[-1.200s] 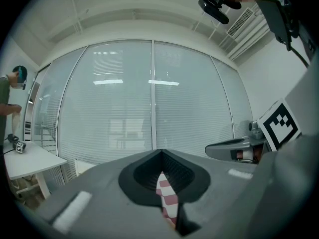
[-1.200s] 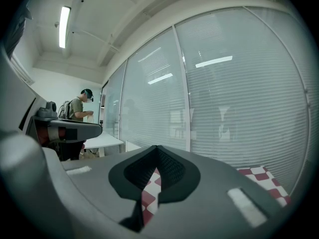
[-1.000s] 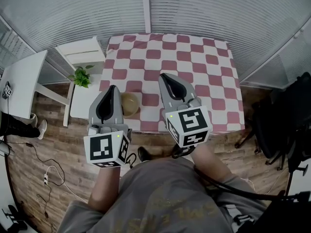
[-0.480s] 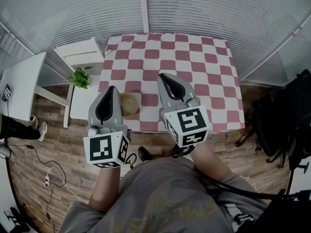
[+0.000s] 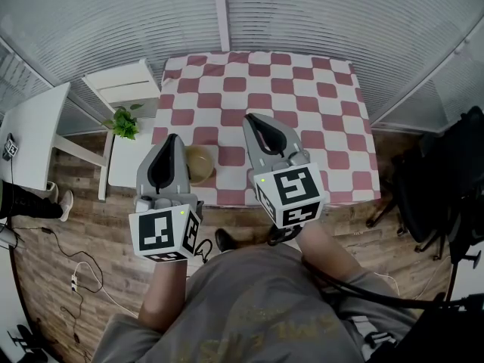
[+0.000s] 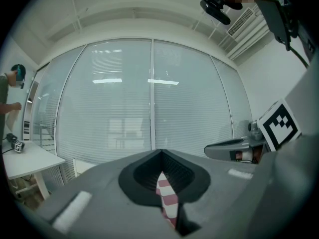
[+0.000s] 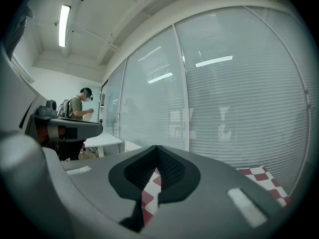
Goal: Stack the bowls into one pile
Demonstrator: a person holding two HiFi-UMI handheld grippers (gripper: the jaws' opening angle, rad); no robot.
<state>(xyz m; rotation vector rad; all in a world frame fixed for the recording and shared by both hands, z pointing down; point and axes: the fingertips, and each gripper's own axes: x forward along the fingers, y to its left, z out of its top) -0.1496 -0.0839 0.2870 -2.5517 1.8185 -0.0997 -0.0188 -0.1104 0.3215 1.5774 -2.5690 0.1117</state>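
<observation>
The table [image 5: 333, 74] with the red-and-white check cloth has its far edge close to a glass wall [image 5: 318, 13] with blinds. Just beside its left edge stands a small white side table [image 5: 121, 163] with a green plant [image 5: 125, 119]. A black chair [image 5: 446, 180] is near the right front corner.

The bowls [image 5: 202, 165] show as one tan round shape close to the front edge, toward the left corner. How many are nested, I cannot tell. Beyond them and to their right, the cloth lies open up to the far edge.

The left gripper [image 5: 173, 138] is just left of the bowls and covers part of their rim in the head view; whether it touches them is not clear. Its jaws are pressed together with nothing between. The right gripper [image 5: 252, 118] is over the cloth to the right of the bowls, apart from them. Its jaws are also together and empty.
</observation>
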